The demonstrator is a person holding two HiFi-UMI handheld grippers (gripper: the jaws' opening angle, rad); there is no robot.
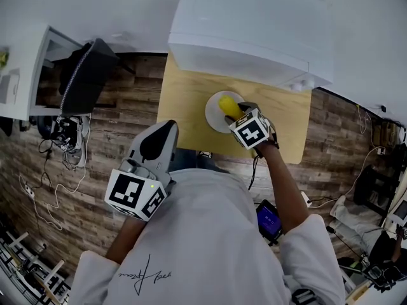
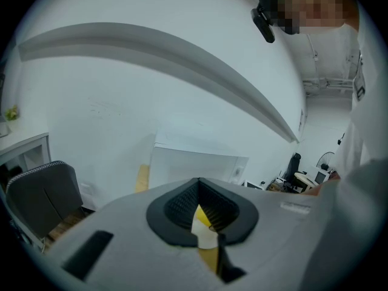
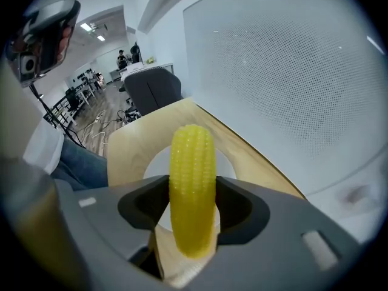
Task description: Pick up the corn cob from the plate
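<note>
So, head view first: the right gripper (image 1: 240, 114) reaches out over the wooden table (image 1: 184, 100), right above the white plate (image 1: 213, 121), with the yellow corn cob (image 1: 229, 107) at its tip. The left gripper (image 1: 164, 132) hangs back near the person's chest, at the near edge of the table and well apart from the plate. A big white box (image 1: 254, 30) sits at the far side of the table.

Left gripper view: the jaws are drawn together with only a thin slit between the pads, and nothing is in them.

Right gripper view: the jaws are clamped on the cob from both sides around its middle. It points straight out along them, with the plate behind it. Can't tell if it's touching the plate.
</note>
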